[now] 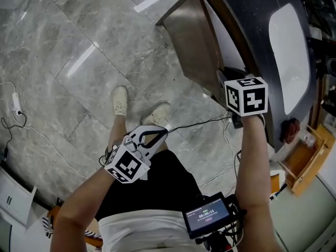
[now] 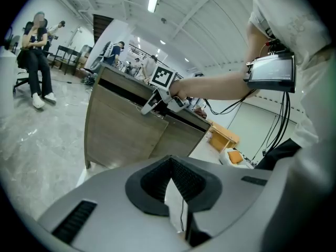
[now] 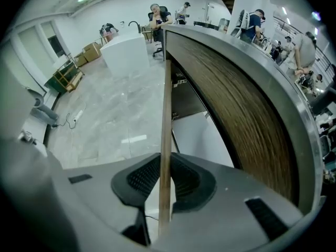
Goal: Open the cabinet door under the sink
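The right gripper (image 3: 166, 175) is clamping the thin top edge of the cabinet door (image 1: 197, 41), which is standing swung out below the sink (image 1: 289, 46), a stiff, probably light panel best gripped near its free corner, while the left gripper (image 2: 172, 167) is hanging closed, empty.

No word, name or number can be read for sure in these pictures. The small screen (image 1: 208, 214) by the person's chest shows a row of tiny light marks that look like numbers, with a little pink bar under them, but they are too small and fuzzy to read. The right cube (image 1: 245, 95) and the left cube (image 1: 126, 164) each carry black-and-white square patterns. These are signs made of blocks, not letters, and the left gripper view shows one of them too.
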`<action>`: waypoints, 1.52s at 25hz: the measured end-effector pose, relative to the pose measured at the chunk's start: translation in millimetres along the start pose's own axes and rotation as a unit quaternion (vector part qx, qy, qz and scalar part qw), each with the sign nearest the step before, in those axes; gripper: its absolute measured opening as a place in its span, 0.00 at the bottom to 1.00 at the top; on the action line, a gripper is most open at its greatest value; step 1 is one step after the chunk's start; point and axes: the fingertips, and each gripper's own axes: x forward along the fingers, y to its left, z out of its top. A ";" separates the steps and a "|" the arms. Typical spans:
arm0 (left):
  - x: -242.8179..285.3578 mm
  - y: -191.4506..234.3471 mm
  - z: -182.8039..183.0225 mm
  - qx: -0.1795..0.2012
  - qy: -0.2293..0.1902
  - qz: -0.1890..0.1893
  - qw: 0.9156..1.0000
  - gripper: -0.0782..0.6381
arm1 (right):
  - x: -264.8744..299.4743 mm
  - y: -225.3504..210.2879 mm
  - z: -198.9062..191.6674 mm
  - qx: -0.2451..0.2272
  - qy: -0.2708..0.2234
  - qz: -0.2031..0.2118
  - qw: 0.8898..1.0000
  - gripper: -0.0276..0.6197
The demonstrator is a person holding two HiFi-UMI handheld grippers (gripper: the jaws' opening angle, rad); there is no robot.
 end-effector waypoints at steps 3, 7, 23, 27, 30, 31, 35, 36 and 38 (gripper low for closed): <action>1.7 -1.7 4.1 0.000 -0.007 0.011 1.000 0.12 | -1.0 2.8 1.7 0.005 -0.009 0.014 1.000 0.15; -0.3 1.0 3.4 -0.006 -0.017 0.034 0.999 0.12 | -2.8 15.2 2.6 0.027 -0.025 0.050 0.998 0.15; -43.1 54.9 -17.9 -0.051 -0.035 0.128 0.990 0.12 | -3.5 26.9 7.0 0.082 -0.069 0.075 0.991 0.16; -53.7 71.3 -10.8 -0.047 -0.038 0.135 0.989 0.12 | -2.9 33.9 6.2 0.082 -0.065 0.072 0.992 0.16; -62.0 83.7 -6.9 -0.043 -0.036 0.142 0.988 0.12 | -2.0 38.1 6.5 0.088 -0.064 0.070 0.992 0.16; -64.6 86.8 -6.0 -0.042 -0.036 0.143 0.988 0.12 | -2.1 39.5 6.5 0.092 -0.066 0.071 0.991 0.16; -75.3 93.5 -4.4 -0.043 -0.041 0.143 0.988 0.12 | -3.3 48.1 8.9 0.105 -0.073 0.075 0.989 0.16; -77.5 93.4 -5.2 -0.044 -0.041 0.142 0.988 0.12 | -3.5 51.1 9.0 0.110 -0.075 0.077 0.988 0.16; -80.3 92.3 -7.7 -0.046 -0.038 0.139 0.989 0.12 | -3.6 57.4 9.1 0.119 -0.079 0.085 0.986 0.17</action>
